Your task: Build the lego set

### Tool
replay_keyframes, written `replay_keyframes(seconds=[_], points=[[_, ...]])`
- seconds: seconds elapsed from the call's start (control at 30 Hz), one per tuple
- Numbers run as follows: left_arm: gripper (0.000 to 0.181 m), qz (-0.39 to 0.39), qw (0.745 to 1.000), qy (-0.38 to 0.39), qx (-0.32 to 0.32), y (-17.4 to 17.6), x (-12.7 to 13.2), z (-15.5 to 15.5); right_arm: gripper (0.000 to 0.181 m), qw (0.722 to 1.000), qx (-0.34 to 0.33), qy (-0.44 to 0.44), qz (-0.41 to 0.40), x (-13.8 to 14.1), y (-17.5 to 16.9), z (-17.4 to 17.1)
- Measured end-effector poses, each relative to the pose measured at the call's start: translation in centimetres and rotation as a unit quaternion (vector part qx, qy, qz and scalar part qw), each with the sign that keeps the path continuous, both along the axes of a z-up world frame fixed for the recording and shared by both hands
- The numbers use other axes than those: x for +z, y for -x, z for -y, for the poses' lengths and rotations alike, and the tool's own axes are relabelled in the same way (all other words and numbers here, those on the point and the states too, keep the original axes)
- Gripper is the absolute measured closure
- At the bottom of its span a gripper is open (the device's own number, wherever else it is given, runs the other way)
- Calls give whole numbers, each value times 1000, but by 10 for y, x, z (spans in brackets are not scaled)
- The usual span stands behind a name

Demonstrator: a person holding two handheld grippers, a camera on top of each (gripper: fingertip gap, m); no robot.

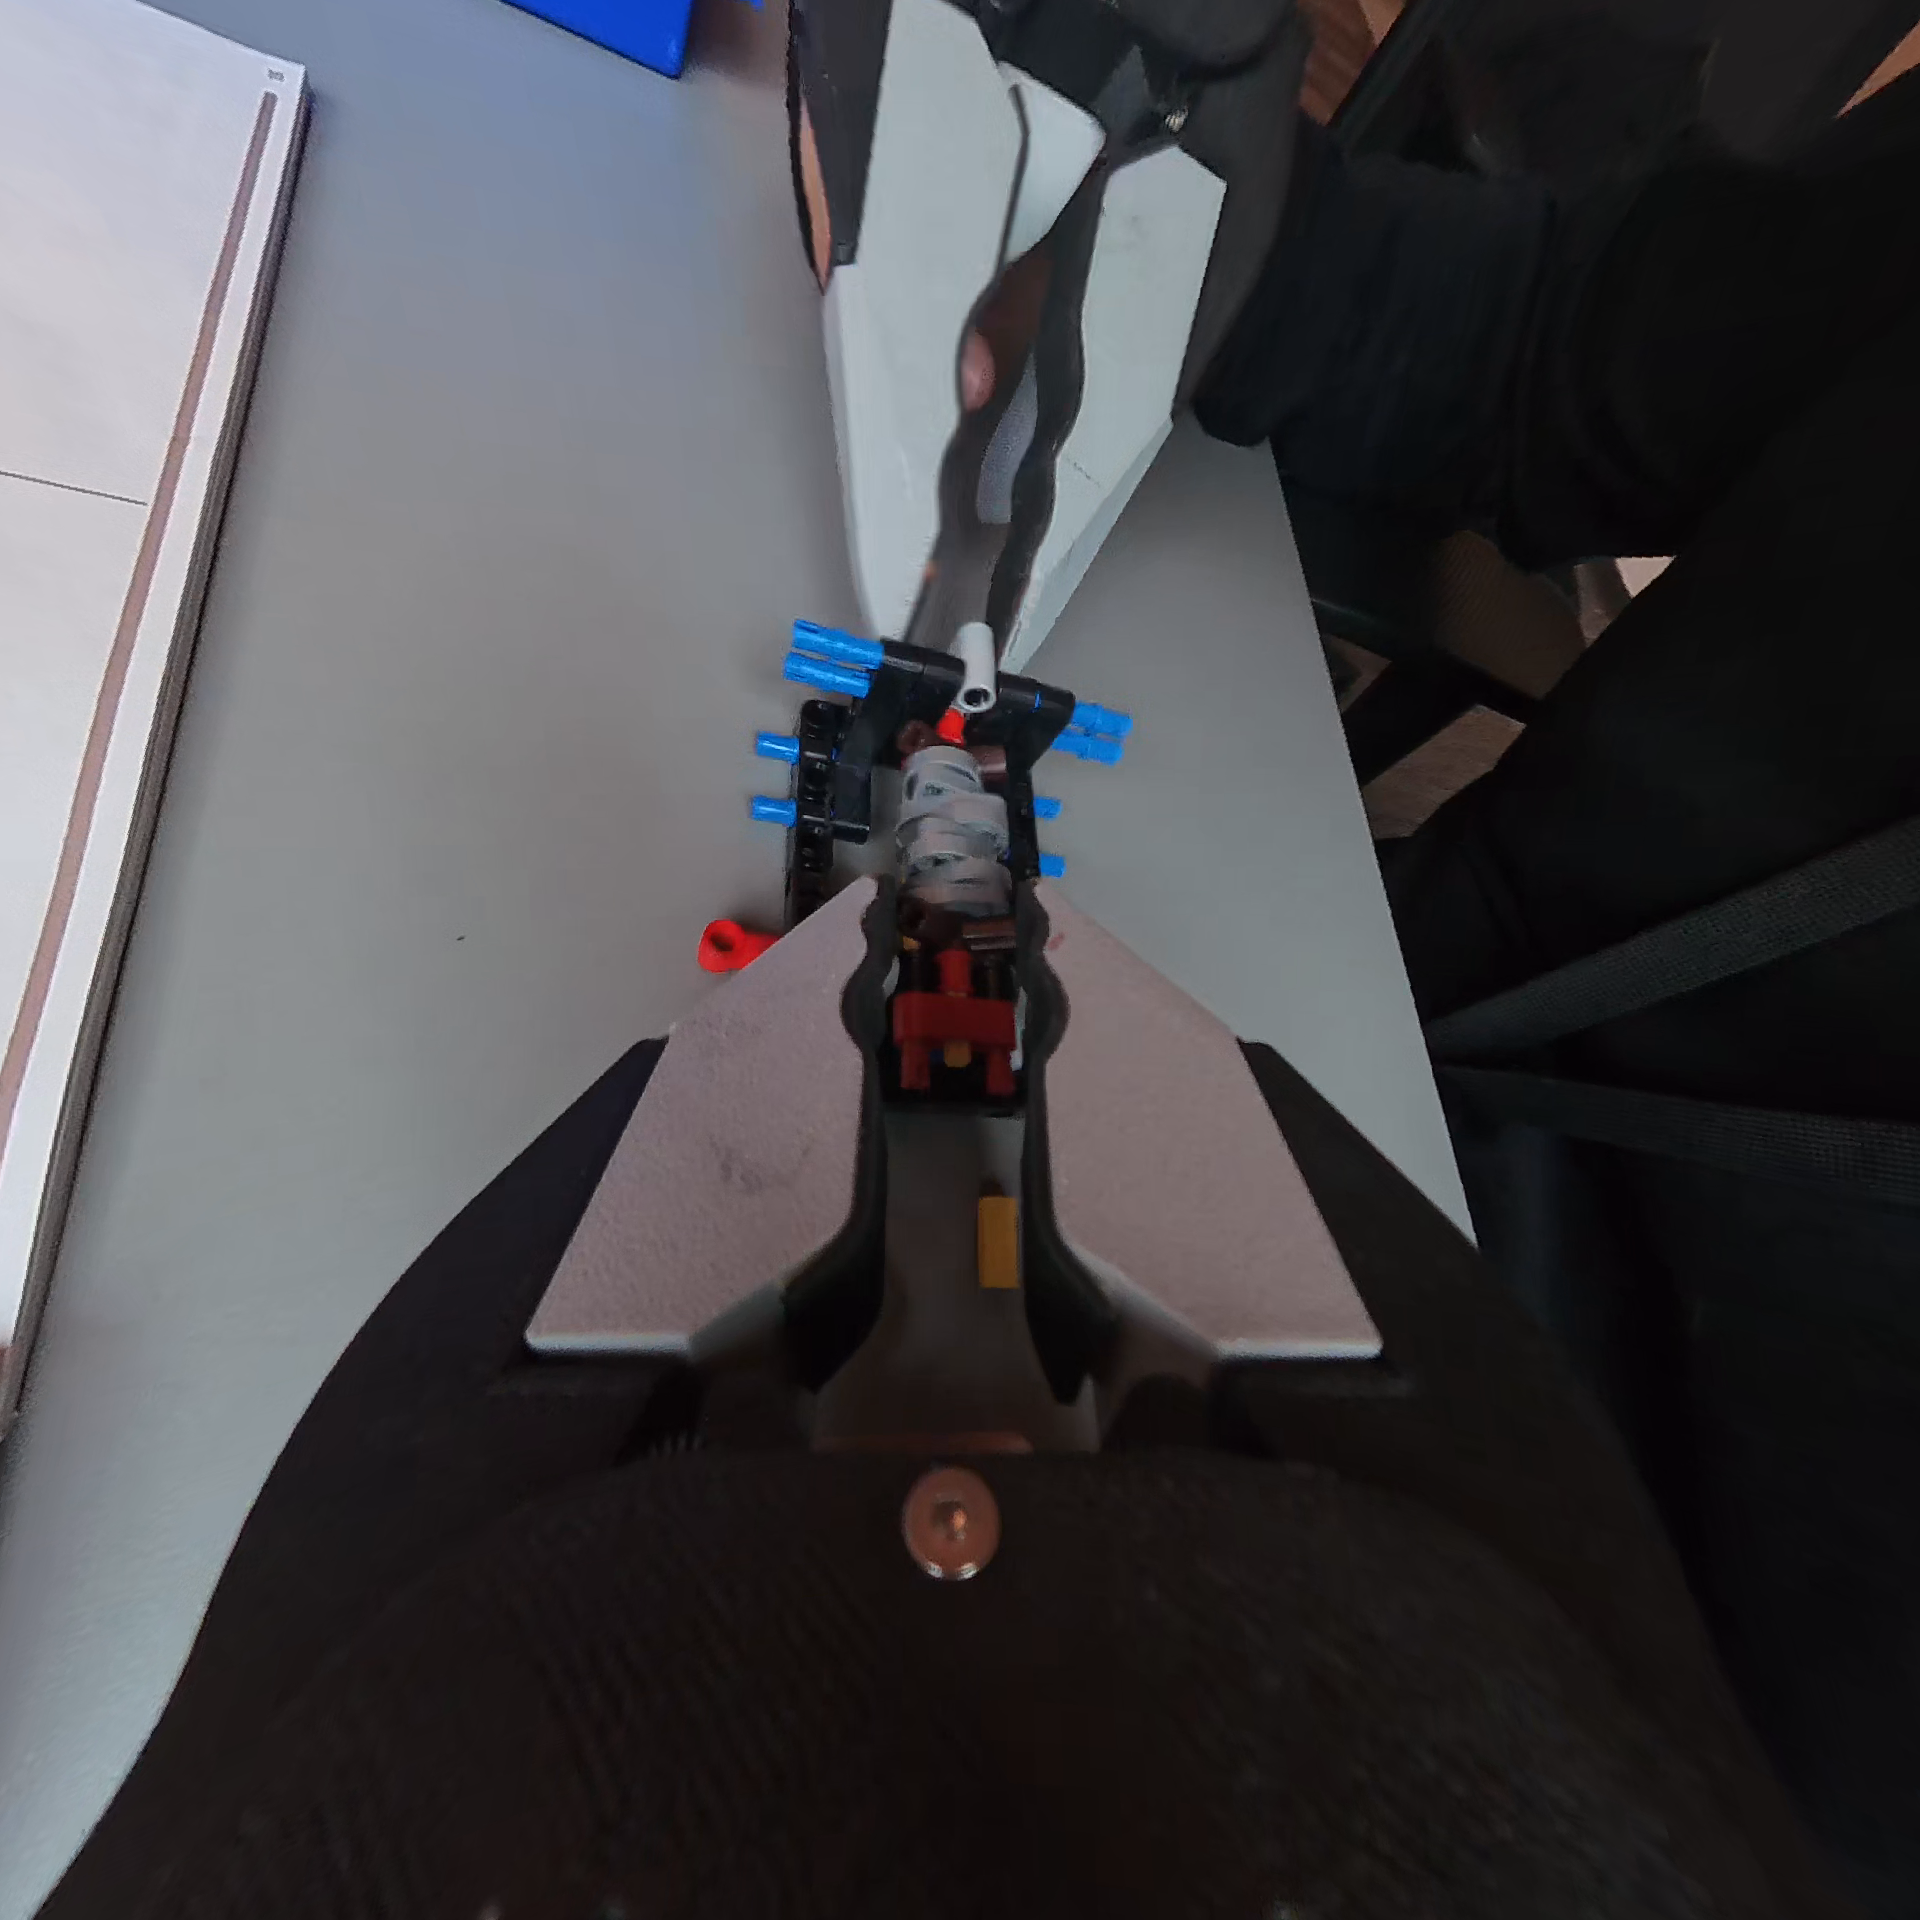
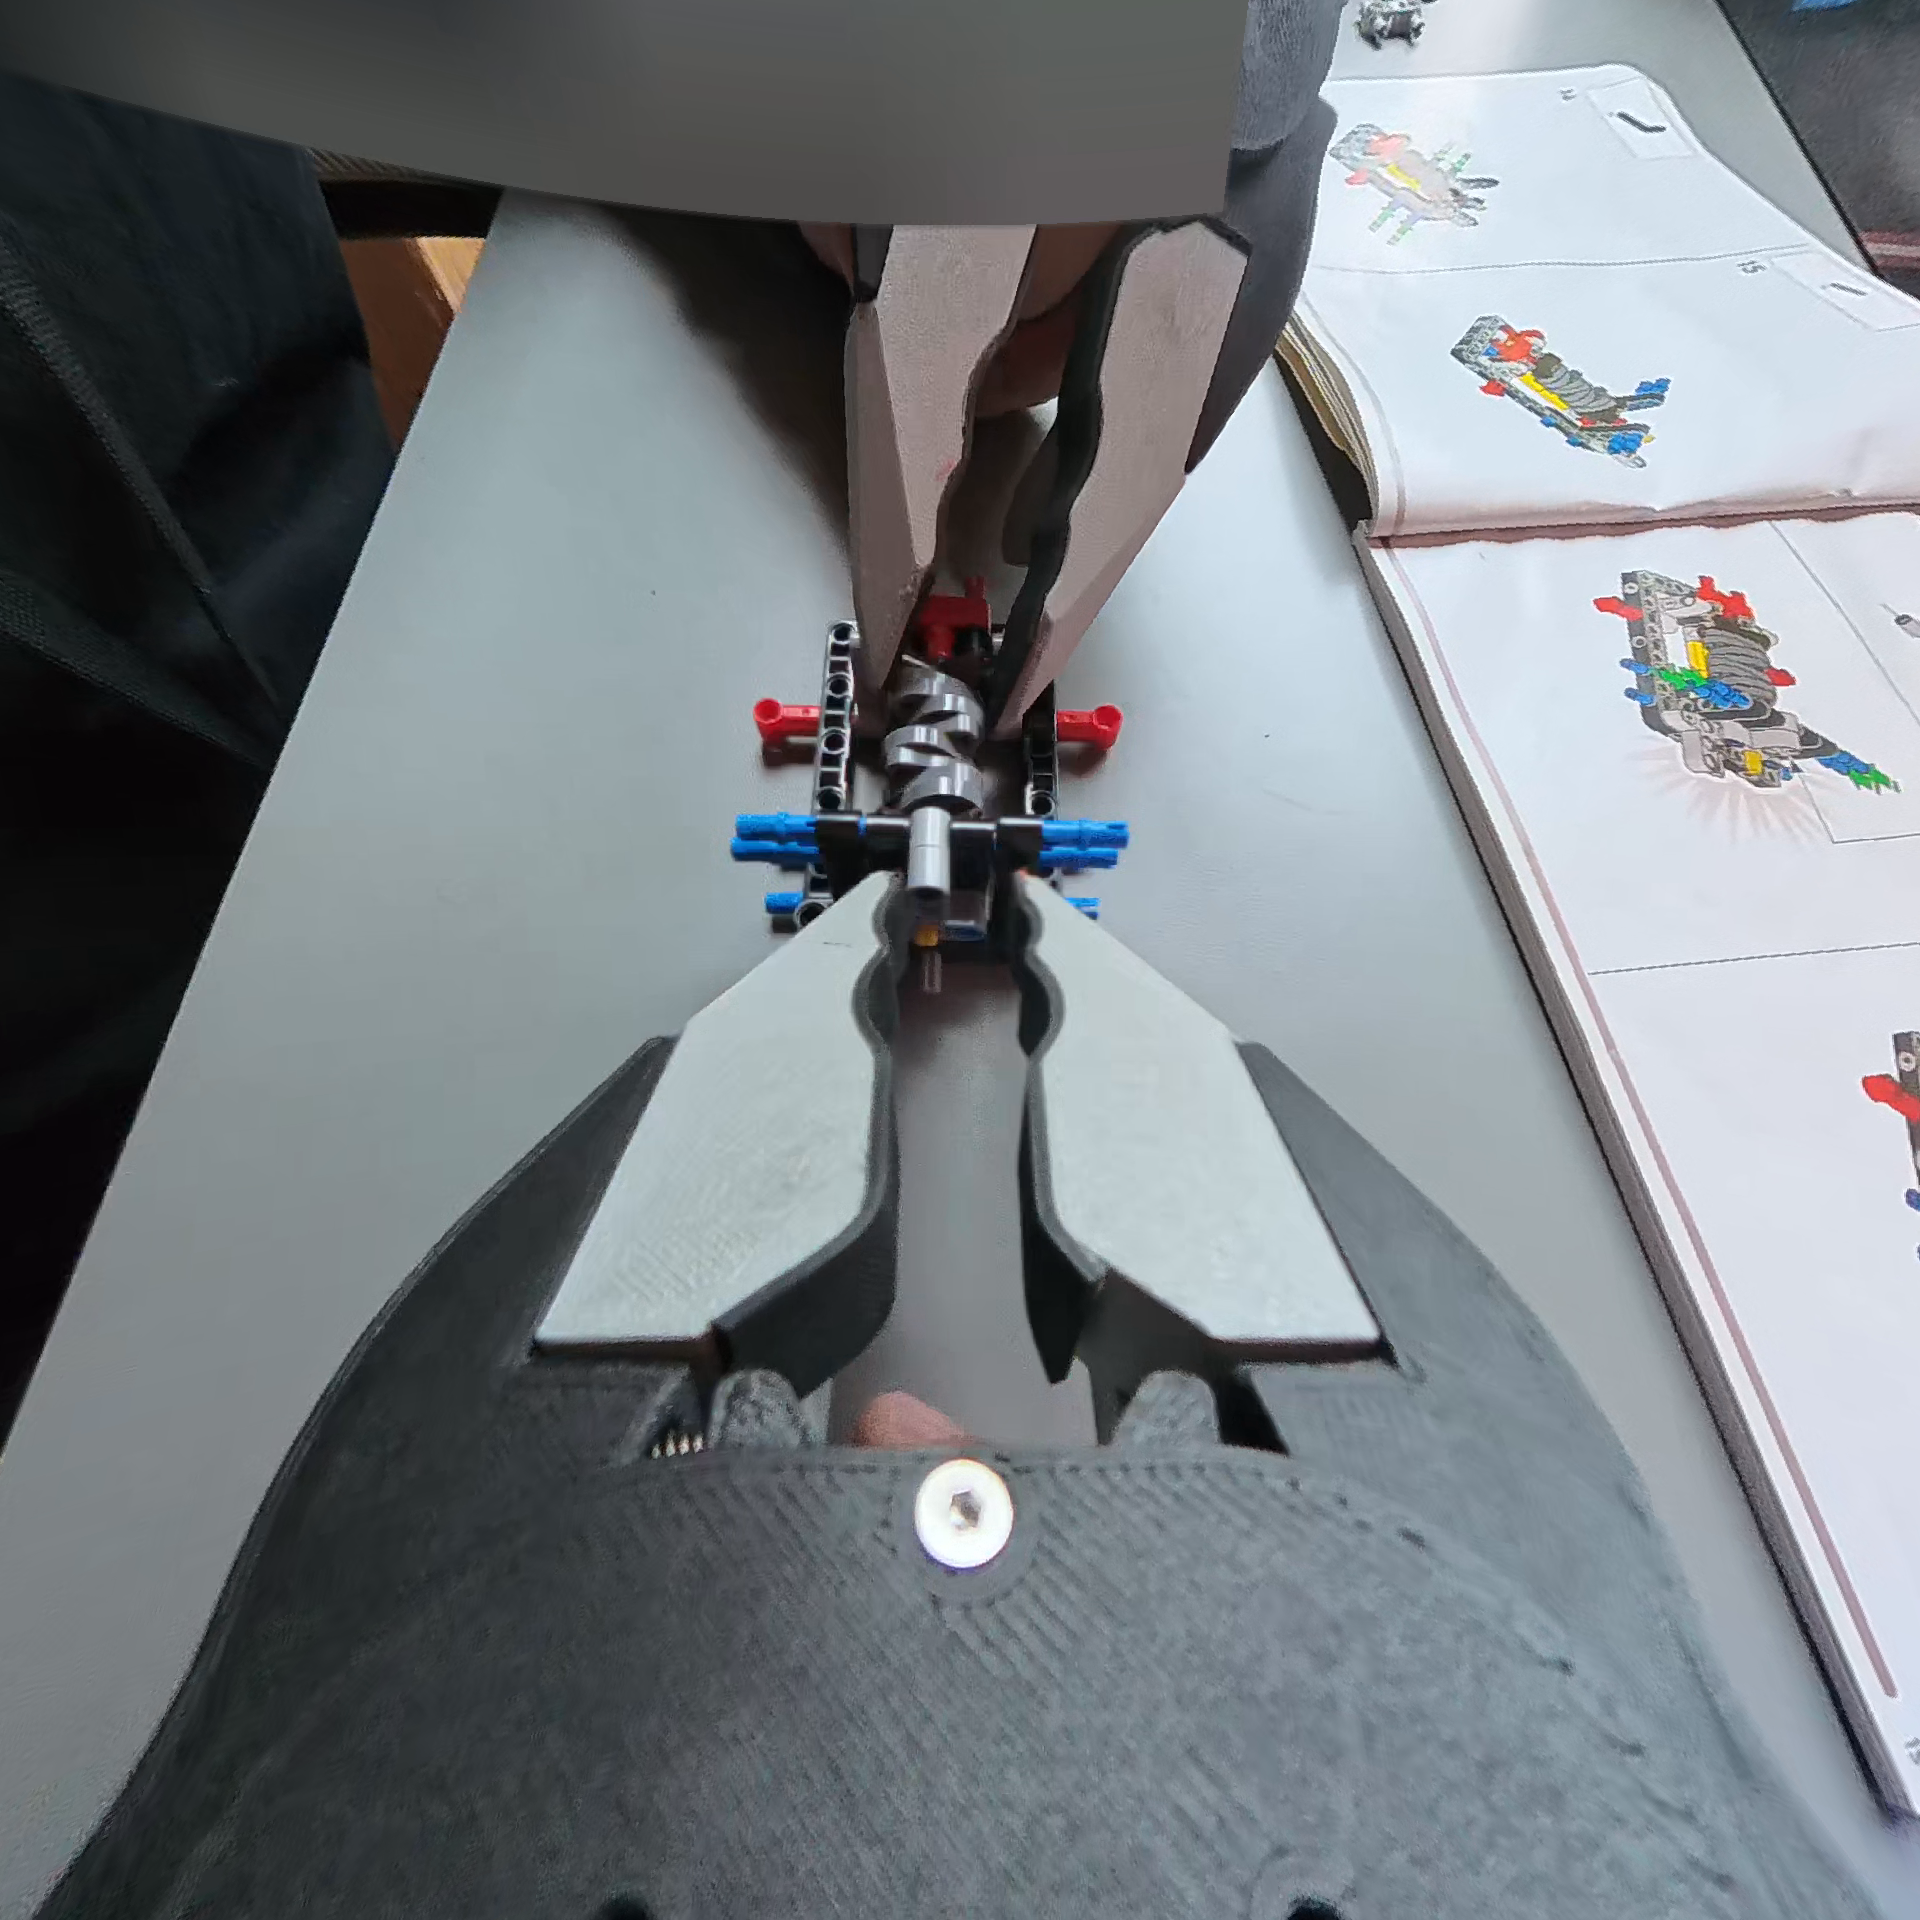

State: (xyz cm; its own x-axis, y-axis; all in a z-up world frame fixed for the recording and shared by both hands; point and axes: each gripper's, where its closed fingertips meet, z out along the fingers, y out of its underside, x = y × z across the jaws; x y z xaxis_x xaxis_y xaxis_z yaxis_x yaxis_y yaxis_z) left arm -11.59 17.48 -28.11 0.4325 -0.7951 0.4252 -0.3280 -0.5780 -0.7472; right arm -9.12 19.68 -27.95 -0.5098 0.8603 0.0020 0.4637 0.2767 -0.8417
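The lego assembly (image 1: 951,821) is a black frame with blue pins, red pins and grey worm gears, lying on the grey table (image 1: 468,623). My left gripper (image 1: 951,904) is shut on its near end, over a red part (image 1: 951,1023). My right gripper (image 1: 966,634) reaches in from the far side, at a short light grey tube (image 1: 977,675). In the right wrist view my right gripper (image 2: 951,904) is closed on the assembly (image 2: 935,748) just behind that grey tube (image 2: 928,852). The left gripper (image 2: 945,665) clamps the far end there.
An open instruction booklet (image 2: 1662,727) lies to the right of the assembly; it shows at the left in the left wrist view (image 1: 104,520). A blue box (image 1: 623,31) is at the far edge. The table edge (image 1: 1351,831) and a person's dark clothing are close by. Across from one pair of fingers to the other is roughly 4 centimetres.
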Motion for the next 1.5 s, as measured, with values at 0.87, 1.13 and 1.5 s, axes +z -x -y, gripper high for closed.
replay_keyframes(seconds=[0.87, 1.13, 1.5], points=[[137, -171, 971, -110, 123, 77, 43, 46, 138, 974, -152, 112, -127, 56, -13, -70], [138, -214, 954, -82, 194, 80, 6, 94, 137, 976, -179, 41, -115, 42, -14, -72], [139, -194, 947, -83, 242, 92, 11, 120, 136, 973, -211, 12, -98, 30, -29, -72]])
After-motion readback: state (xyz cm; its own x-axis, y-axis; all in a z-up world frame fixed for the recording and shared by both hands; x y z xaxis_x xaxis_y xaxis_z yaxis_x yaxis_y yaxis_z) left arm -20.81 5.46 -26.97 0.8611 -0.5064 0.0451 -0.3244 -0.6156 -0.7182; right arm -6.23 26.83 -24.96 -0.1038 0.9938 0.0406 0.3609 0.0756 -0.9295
